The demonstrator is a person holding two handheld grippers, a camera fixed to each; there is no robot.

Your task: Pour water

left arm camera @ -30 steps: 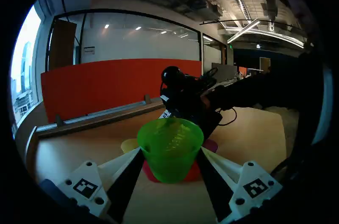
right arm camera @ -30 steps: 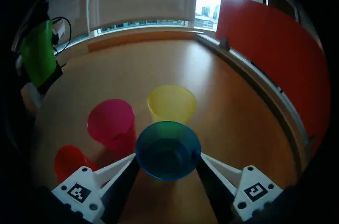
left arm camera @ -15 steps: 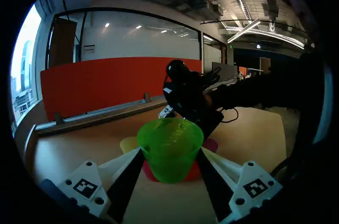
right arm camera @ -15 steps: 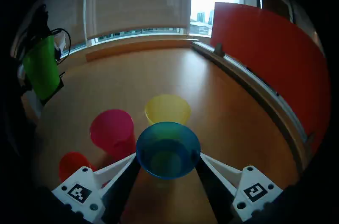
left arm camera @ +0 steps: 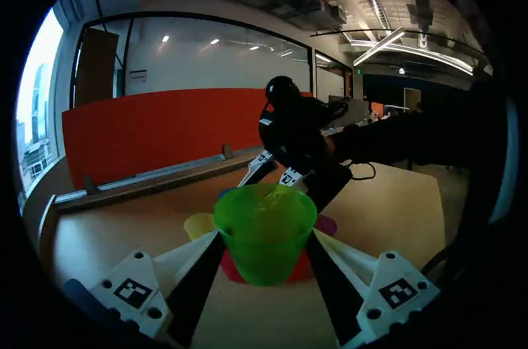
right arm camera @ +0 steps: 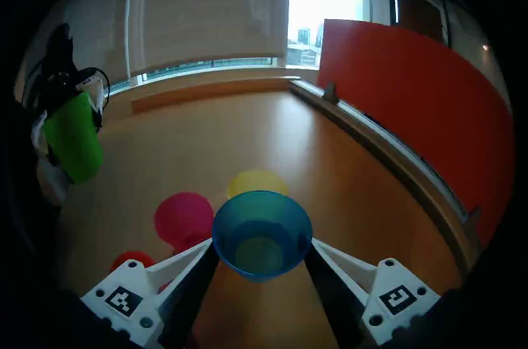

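My left gripper (left arm camera: 264,235) is shut on an upright green cup (left arm camera: 265,217) held above the wooden table (left arm camera: 389,210). My right gripper (right arm camera: 262,247) is shut on a blue cup (right arm camera: 262,230) whose bottom looks pale, perhaps with water in it. The blue cup hangs well above a yellow cup (right arm camera: 257,182), a pink cup (right arm camera: 183,217) and a red cup (right arm camera: 131,260) standing on the table. In the left gripper view the right gripper (left arm camera: 272,176) hangs just beyond the green cup's rim, held on a dark-sleeved arm (left arm camera: 396,141). The green cup (right arm camera: 74,144) also appears at the far left of the right gripper view.
A red partition (right arm camera: 422,111) and a rail (right arm camera: 389,151) run along the table's far side. A window with a blind (right arm camera: 211,12) lies behind the table. Cables (left arm camera: 360,181) trail from the right gripper over the tabletop (right arm camera: 198,131).
My right gripper has risen with the blue cup, so the three cups on the table look smaller and lower. The left gripper and green cup have hardly moved.
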